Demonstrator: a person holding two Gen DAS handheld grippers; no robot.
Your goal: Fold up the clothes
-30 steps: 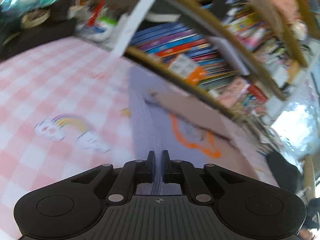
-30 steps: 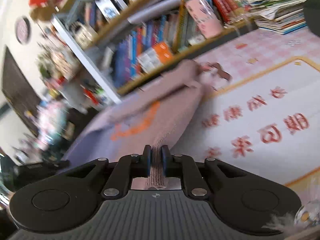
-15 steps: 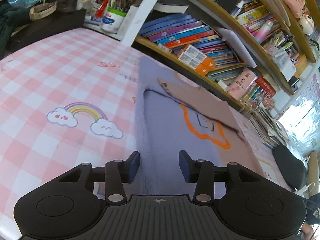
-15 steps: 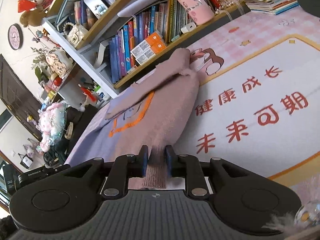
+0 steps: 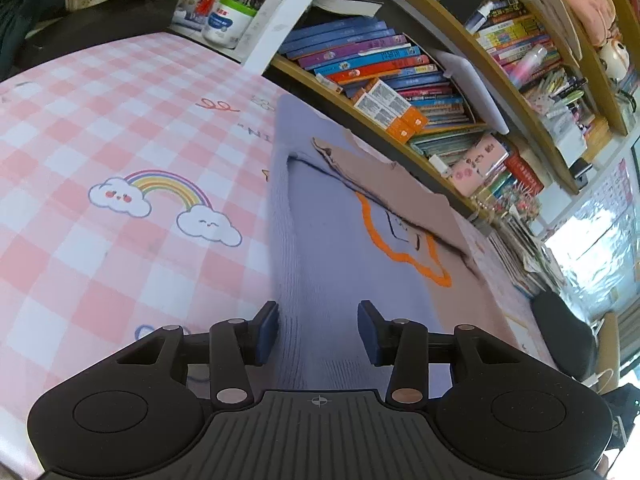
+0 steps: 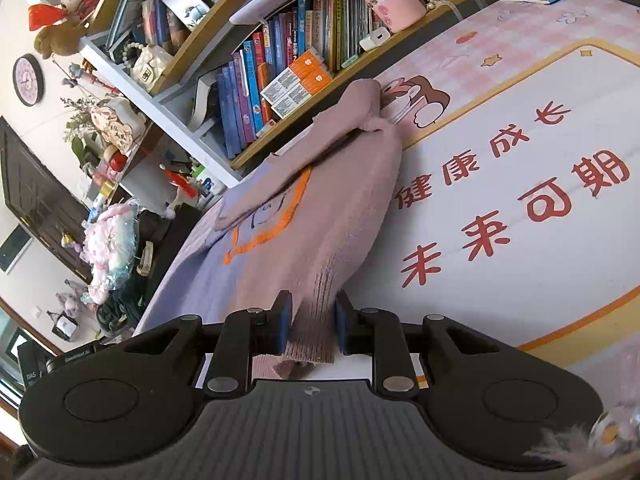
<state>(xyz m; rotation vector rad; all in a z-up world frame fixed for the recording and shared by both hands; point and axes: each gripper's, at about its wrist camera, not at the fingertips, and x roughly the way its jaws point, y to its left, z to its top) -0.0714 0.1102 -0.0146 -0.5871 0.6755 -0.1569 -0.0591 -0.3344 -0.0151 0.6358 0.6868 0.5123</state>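
Observation:
A knit sweater (image 5: 340,248), lilac on one half and mauve on the other (image 6: 320,216), lies flat on the table with an orange outline motif on its front and a sleeve folded across near the collar. My left gripper (image 5: 318,328) is open over the lilac hem, and the cloth lies between the fingers without the pads touching it. My right gripper (image 6: 311,326) is open a little. The mauve ribbed hem (image 6: 310,340) rests loosely between its fingers on the table.
A pink checked tablecloth (image 5: 100,128) with a rainbow print covers the left side. A white mat (image 6: 520,200) with red characters lies right of the sweater. Bookshelves (image 5: 380,68) run close behind the table. A pen pot (image 5: 228,20) stands at the far corner.
Both grippers were pinched on the sweater's hem and have let it go. The left jaws spread wide, the right only slightly. The sweater has settled flat on the table.

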